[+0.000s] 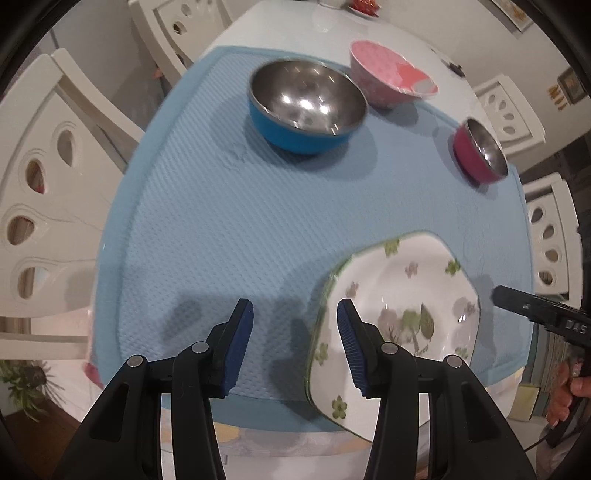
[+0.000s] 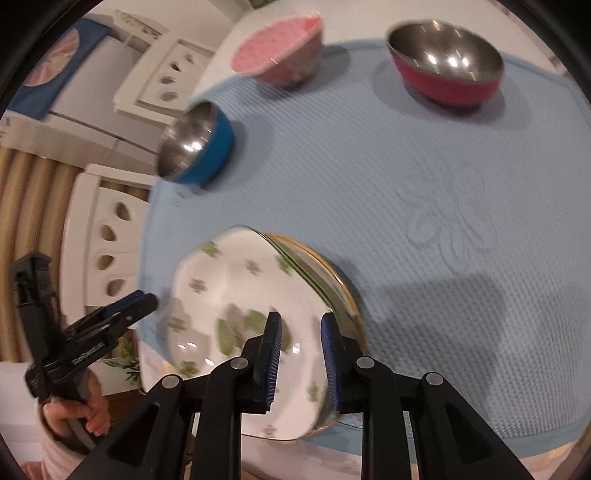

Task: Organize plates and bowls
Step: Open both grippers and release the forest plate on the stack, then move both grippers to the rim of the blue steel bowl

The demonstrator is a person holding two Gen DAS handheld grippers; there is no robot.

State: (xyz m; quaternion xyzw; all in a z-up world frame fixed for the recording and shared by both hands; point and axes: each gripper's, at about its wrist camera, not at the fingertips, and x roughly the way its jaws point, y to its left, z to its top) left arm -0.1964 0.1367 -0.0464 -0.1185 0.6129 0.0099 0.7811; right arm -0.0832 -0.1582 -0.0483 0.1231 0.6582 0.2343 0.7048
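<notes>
A white floral plate (image 1: pixel 399 302) lies on the blue mat (image 1: pixel 221 221) near the front edge; in the right wrist view the floral plate (image 2: pixel 236 295) rests on a glass plate with a gold rim (image 2: pixel 343 291). A blue steel bowl (image 1: pixel 306 107), a pink patterned bowl (image 1: pixel 388 74) and a magenta steel bowl (image 1: pixel 480 151) stand at the back of the mat. My left gripper (image 1: pixel 295 314) is open, straddling the floral plate's left edge. My right gripper (image 2: pixel 301 325) is open over the plates' right edge.
White dining chairs (image 1: pixel 48 192) surround the white table (image 1: pixel 295 22). The bowls also show in the right wrist view: blue (image 2: pixel 199 144), pink (image 2: pixel 280 51), magenta (image 2: pixel 447 62). The left gripper shows at that view's left (image 2: pixel 122 314).
</notes>
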